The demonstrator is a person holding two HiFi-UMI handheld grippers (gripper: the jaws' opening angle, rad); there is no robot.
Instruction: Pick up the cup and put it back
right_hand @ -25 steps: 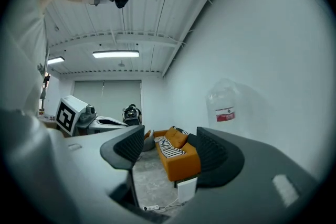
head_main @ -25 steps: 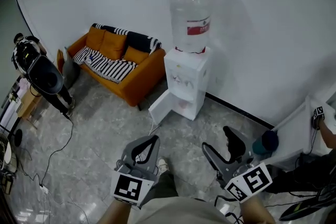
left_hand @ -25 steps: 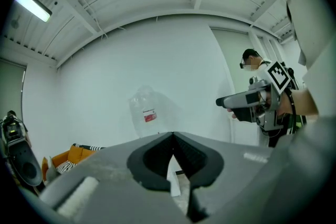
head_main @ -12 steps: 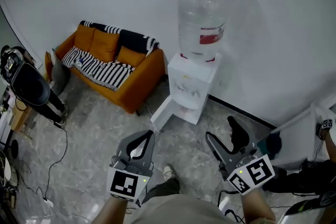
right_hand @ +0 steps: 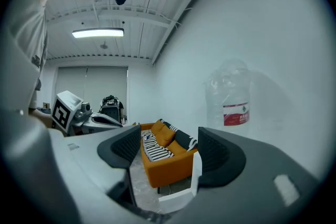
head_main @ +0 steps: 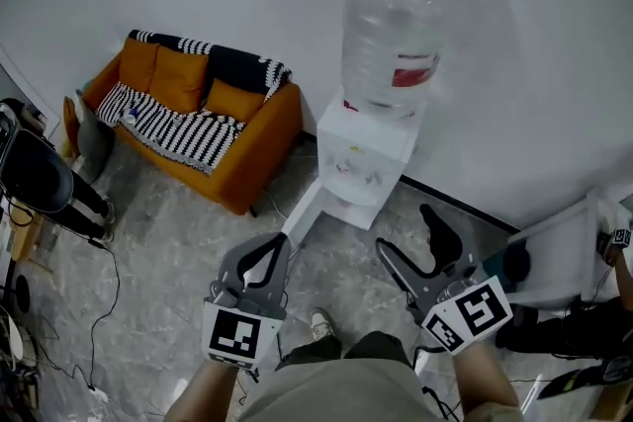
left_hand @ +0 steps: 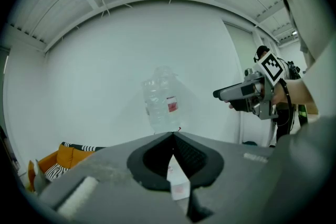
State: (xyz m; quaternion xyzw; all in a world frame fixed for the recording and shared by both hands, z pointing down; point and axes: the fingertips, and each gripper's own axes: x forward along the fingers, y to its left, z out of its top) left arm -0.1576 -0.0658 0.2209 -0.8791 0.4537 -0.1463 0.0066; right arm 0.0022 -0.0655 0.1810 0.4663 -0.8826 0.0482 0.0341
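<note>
Left gripper was seen shut, its jaw tips met in a point w/ nothing caught between them, as its own view confirmed. Right gripper was held open; its jaws had just been opening, and only floor and sofa were seen through the gap. Both were pointed toward a white water dispenser, on which a clear bottle was stood upright, neck down. The dispenser's lower door was swung open. An orange sofa w/ a striped throw was set along the wall to the left. What was taken for the cup, teal w/ a dark top, was seen just right of the right gripper, against the corner of a white table, apart from both grippers. Too small and part hidden: its long axis and facing could not be told.
</note>
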